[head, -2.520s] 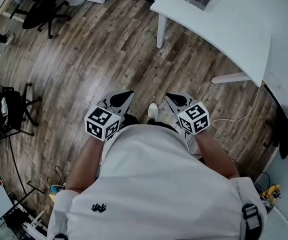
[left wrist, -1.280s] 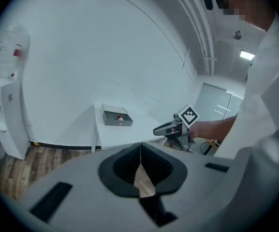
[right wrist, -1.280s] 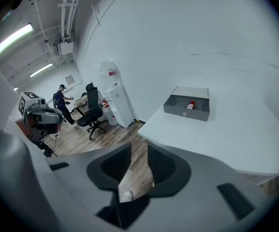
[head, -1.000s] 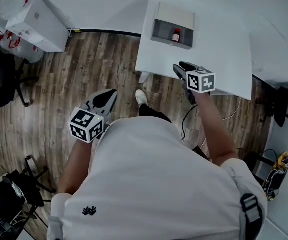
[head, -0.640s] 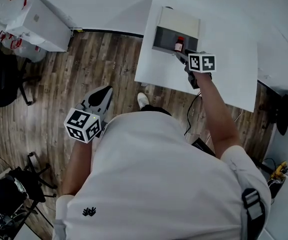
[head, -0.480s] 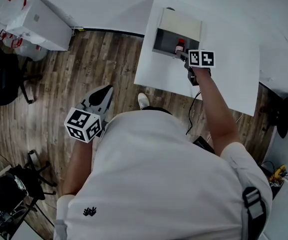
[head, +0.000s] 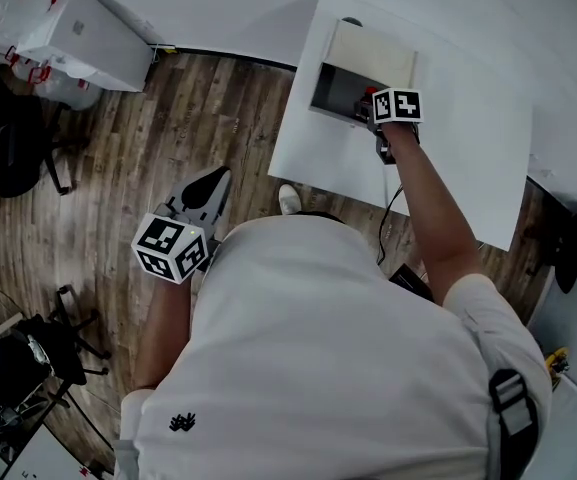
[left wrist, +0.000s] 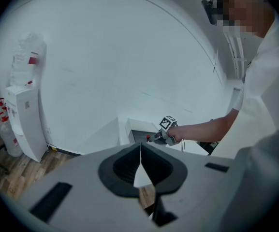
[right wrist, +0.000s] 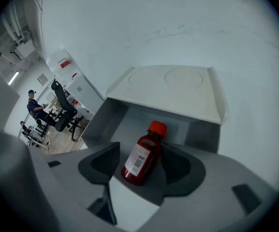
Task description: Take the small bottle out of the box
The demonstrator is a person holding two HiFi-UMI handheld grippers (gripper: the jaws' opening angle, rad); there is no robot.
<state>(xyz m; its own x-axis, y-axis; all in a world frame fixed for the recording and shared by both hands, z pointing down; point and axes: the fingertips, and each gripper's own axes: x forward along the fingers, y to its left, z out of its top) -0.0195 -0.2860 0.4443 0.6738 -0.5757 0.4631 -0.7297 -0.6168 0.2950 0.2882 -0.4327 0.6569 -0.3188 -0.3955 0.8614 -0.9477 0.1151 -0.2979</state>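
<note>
A small dark-red bottle (right wrist: 141, 154) with a red cap and a white label stands inside the grey box (right wrist: 109, 116), whose cream lid (right wrist: 178, 88) is folded back. My right gripper (right wrist: 141, 167) reaches into the box. Its jaws are opening and stand wide on either side of the bottle, with a gap at the left pad. In the head view the right gripper (head: 370, 106) hides most of the bottle (head: 372, 92) in the box (head: 336, 86). My left gripper (head: 211, 184) hangs shut over the floor, holding nothing.
The box sits at the far edge of a white table (head: 458, 158). A white cabinet (head: 88, 28) and a black office chair (head: 13, 138) stand left on the wooden floor (head: 208, 118). A cable (head: 386, 223) hangs below the table.
My right gripper has moved forward from the table's near edge to the box and now straddles the bottle. The left gripper has stayed low at my side.
</note>
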